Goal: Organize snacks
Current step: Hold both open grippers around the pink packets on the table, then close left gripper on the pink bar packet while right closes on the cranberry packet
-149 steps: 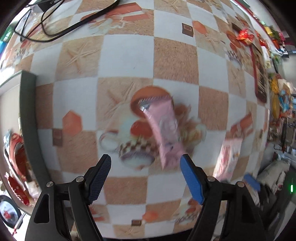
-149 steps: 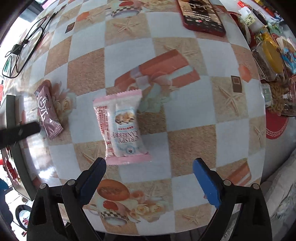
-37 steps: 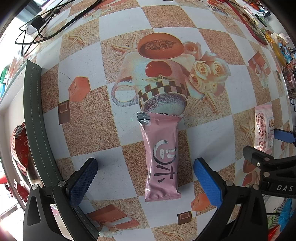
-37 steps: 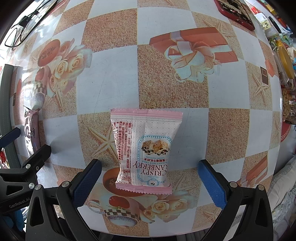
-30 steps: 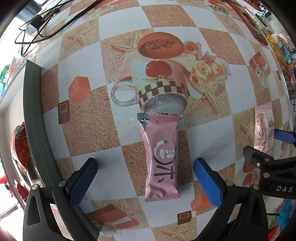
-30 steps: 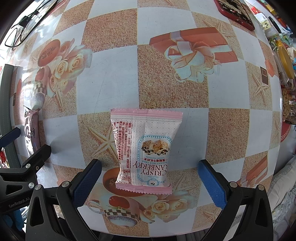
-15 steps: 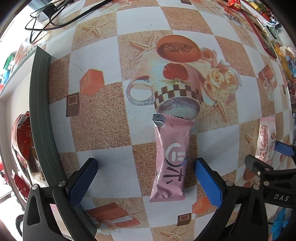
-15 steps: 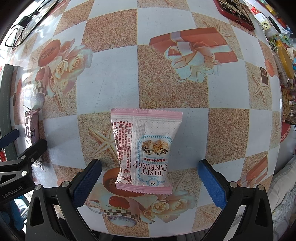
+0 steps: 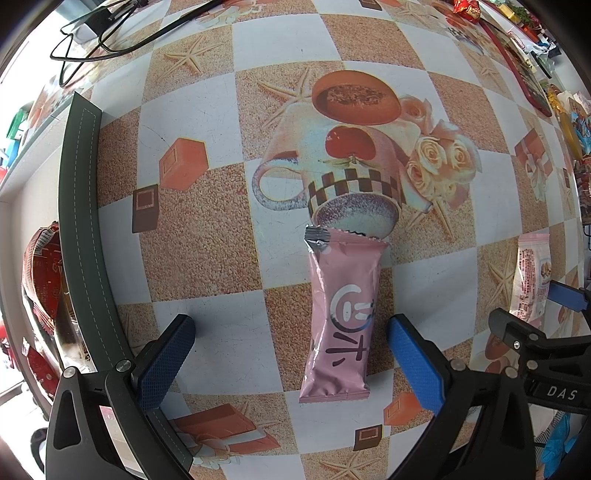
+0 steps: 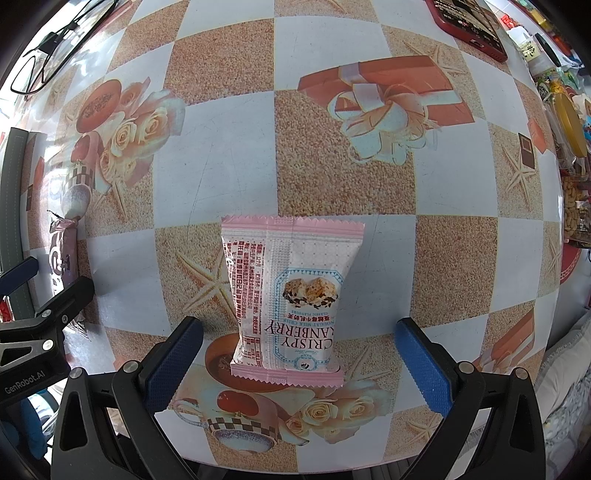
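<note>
A long pink snack bar (image 9: pixel 341 317) is seen lying flat on the patterned tablecloth (image 9: pixel 229 229), its crimped far end resting on the rim of a printed teacup and its near end toward the camera. It is framed by the left gripper (image 9: pixel 291 363), whose jaws are spread wide; the bar lies closer to the right-hand blue pad (image 9: pixel 415 363) than to the left one, and neither pad is touching it, so nothing is held.

A second snack, a pink-and-white cranberry crisp packet (image 10: pixel 290 301), is laid flat on the same cloth (its label reads upside down from this view). It is bracketed by the right gripper (image 10: pixel 299 363), also fully spread, with clear cloth showing between each pad and the packet; nothing is gripped.

The two snacks are placed side by side, some way apart: the packet (image 9: pixel 532 280) is visible at the right edge of the left wrist view, and the bar (image 10: pixel 62 254) at the left edge of the right wrist view.

Farther out, a dark green strip (image 9: pixel 79 236) runs along the table's left edge, black cables (image 9: pixel 122 35) are coiled at the far left, and a red phone (image 10: pixel 467 24) is laid at the far right.
</note>
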Motion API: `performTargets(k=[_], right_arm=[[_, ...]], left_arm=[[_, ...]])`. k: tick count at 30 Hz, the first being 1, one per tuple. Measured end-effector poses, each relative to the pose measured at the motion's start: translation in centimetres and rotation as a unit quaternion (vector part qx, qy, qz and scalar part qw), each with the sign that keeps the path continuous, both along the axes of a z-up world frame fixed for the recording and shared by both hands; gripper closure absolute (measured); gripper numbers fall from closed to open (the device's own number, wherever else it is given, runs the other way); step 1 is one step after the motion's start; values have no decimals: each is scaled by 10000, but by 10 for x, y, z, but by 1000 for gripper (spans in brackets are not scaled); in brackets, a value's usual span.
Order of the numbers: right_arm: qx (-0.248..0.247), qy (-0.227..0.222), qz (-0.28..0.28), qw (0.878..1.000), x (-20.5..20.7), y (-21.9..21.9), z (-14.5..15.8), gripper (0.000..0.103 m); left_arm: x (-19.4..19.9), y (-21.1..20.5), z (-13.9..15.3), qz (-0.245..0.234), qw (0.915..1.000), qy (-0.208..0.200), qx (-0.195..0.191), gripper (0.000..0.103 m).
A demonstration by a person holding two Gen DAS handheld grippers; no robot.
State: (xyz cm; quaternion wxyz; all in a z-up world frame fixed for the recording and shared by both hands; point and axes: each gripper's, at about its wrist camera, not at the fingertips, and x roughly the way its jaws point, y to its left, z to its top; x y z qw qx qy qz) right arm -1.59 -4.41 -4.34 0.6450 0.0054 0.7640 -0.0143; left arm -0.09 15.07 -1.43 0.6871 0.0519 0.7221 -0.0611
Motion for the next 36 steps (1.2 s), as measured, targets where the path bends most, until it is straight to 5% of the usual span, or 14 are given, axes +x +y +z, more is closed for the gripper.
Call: performTargets(k=[32,36], right_arm=[[-25,294,-13,9996,8,2,-3,1],[-22,44,133,9999,12,10,12,35]], left_arm=[[3,-4,-5,-54,9998,170,39,3],[1,-18,6,-380,9993,49,-23,33]])
